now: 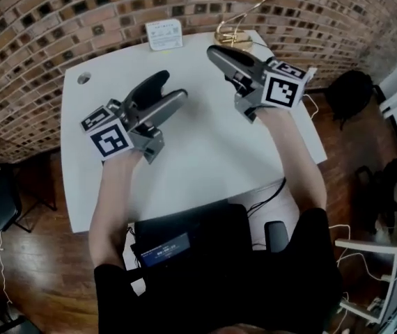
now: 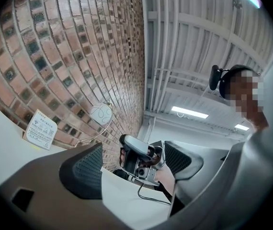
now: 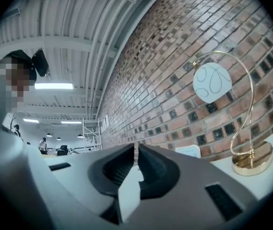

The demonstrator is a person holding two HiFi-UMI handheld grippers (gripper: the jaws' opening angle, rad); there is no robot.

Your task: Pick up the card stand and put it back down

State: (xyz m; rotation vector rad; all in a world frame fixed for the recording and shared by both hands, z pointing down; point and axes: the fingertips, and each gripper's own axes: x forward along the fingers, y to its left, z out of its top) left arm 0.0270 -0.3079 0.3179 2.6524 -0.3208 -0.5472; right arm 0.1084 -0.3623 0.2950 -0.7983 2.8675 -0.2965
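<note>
- Table [image 1: 205, 158]: white, standing against a brick wall [image 1: 59, 19]; a round hole [image 1: 83, 78] is showing near its far left corner.
- Card stand [image 3: 251, 163]: gold round base with an arched gold wire and a white oval card [image 3: 212, 83] hanging from the wire's end. It is standing upright at the table's far edge, close to the wall, with nothing touching it.
- Sign [image 1: 164, 34]: a small white printed card, leaning at the wall to the left of the card stand and apart from it.
- Left gripper [image 1: 170, 88]: hovering over the table's left middle and pointing toward the wall. Its jaws are standing wide apart with nothing clamped; its own view is showing only the right gripper, some way off, through the gap.
- Right gripper [image 1: 216, 53]: hovering over the table's far right part. Its jaws are resting together, a thin slit at the tips and nothing in it. The card stand is sitting just beyond and to the right of the tips, near but apart.
- Cable [image 1: 276, 190]: dark, lying on the table's near right edge.
</note>
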